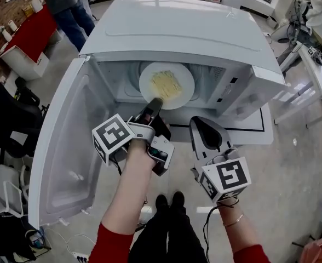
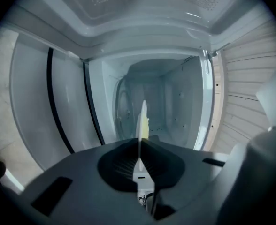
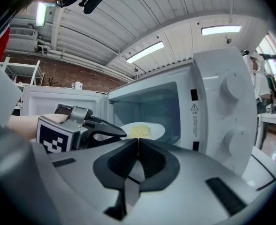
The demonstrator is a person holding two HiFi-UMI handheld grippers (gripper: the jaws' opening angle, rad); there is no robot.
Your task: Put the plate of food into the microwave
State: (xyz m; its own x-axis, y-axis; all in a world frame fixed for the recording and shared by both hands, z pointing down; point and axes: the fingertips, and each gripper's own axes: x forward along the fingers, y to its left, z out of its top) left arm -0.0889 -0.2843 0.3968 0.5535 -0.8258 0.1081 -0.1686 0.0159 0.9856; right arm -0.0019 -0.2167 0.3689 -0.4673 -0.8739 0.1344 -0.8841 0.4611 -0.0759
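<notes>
The white microwave [image 1: 177,32] stands with its door [image 1: 62,158] swung wide to the left. A white plate of yellow food [image 1: 166,85] hangs in the mouth of the cavity. My left gripper [image 1: 155,102] is shut on the plate's near rim. In the left gripper view the plate [image 2: 143,121] shows edge-on, rising from between the closed jaws of the left gripper [image 2: 140,146], with the cavity behind it. My right gripper [image 1: 200,124] is shut on nothing, just in front of the microwave and right of the plate. The right gripper view shows the plate [image 3: 142,131] beyond the right gripper [image 3: 138,142].
A person [image 1: 62,4] stands at the far left beside a red-topped table [image 1: 32,34]. Black chairs [image 1: 7,108] sit left of the open door. Tables and equipment [image 1: 314,59] are at the right. The control panel [image 3: 227,111] flanks the cavity's right side.
</notes>
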